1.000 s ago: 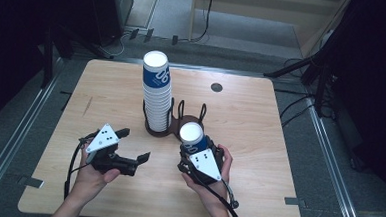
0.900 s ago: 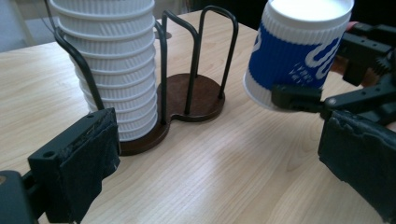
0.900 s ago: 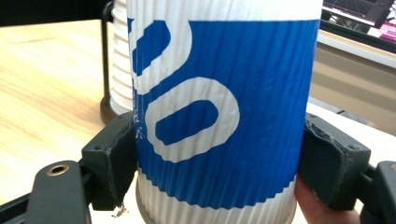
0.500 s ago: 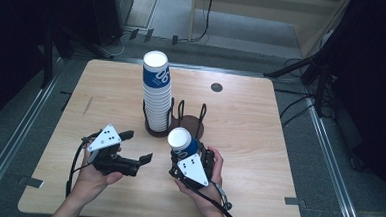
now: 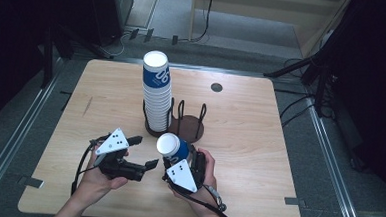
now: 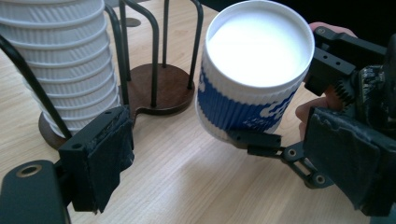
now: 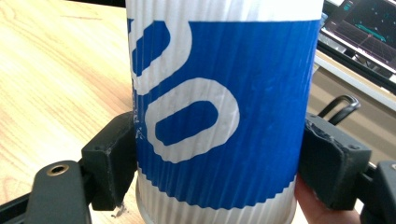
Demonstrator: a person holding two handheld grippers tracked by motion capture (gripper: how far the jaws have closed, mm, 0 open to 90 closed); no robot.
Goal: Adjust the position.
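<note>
A: How do the jaws stand?

B: The right gripper [image 5: 174, 160] has its jaws clamped on the blue-and-white paper cup [image 5: 171, 147], one pad on each flank of the ribbed wall, as the right gripper view shows. The left gripper [image 5: 146, 152] has its jaws apart with nothing between them; they have just been closing in a little, yet no pad touches anything.

A: And where is the cup?

B: Lifted off the bench [image 5: 259, 142] and tilted, its open mouth turned toward the left gripper, just in front of the wire cup holder [image 5: 187, 123]. The tall stack of cups [image 5: 156, 94] stands in the holder's left bay; the right bay beside it is bare.

A: Which step would you call this?

B: I'd judge it a carry with a hand-over or two-handed adjustment coming: one cup is out, held by the right hand, and presented to the left.

A: What does the next move need?

B: The left jaws look too narrow for the cup's mouth. They would have to widen, then close gently on the wall, since thin paper crushes easily.
</note>
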